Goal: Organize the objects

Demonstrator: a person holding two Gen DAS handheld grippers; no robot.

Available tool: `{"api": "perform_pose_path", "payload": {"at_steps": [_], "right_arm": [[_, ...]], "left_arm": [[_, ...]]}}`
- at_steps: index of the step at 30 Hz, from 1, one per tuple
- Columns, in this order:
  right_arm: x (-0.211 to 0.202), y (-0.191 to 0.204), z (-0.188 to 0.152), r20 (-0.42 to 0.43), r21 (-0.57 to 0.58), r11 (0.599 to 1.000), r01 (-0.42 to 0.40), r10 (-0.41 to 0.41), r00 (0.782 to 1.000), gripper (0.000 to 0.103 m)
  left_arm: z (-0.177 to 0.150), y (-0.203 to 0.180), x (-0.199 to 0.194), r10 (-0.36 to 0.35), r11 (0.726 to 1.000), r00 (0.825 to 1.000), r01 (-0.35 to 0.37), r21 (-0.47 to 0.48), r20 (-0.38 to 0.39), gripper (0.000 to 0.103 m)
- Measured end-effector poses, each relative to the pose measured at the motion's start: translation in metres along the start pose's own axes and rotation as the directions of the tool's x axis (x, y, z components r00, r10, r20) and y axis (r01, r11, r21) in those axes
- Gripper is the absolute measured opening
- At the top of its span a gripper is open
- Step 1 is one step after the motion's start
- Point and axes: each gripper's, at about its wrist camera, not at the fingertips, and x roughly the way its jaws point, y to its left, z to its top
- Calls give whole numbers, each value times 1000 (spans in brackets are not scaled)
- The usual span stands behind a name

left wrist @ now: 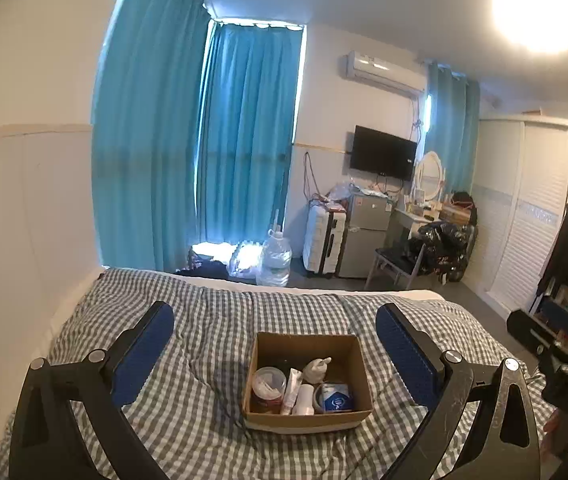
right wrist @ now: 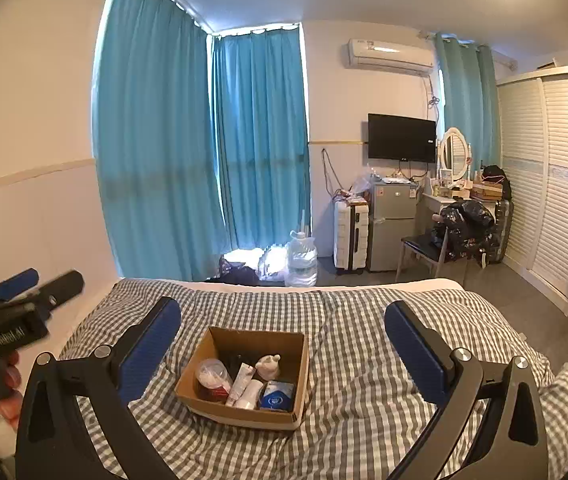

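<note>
Checked bedspread (left wrist: 212,320), cardboard box (left wrist: 307,420) ahead, between both hand-held grippers' (left wrist: 275,354) (right wrist: 283,346) spread fingers (nothing held).

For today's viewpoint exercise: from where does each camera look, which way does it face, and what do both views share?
Left wrist: on the left gripper, facing across the checked bed at the cardboard box; open blue fingers frame it.
Right wrist: on the right gripper, facing likewise; the left gripper and the hand holding it show at its left edge.
Shared: box, curtains, television.

Grey-white checked quilt (left wrist: 212,320), brown cardboard box (left wrist: 303,344), teal curtains (left wrist: 244,128).
</note>
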Motion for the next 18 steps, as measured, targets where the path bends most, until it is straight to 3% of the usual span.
{"api": "perform_pose_path", "payload": {"at_steps": [6,12,18], "right_arm": [[-4,1,-48,-2,10,1000,-16,16,1000,103],[14,5,-105,-4,-19,999,39,-39,999,103],[29,3,-127,-31,-13,999,29,-30,999,103]], "left_arm": [[-44,9,-15,42,999,999,-42,20,32,103],[-100,13,-11,81,995,997,-82,62,6,103],[-118,11,-3,96,992,995,-94,84,-21,103]]}}
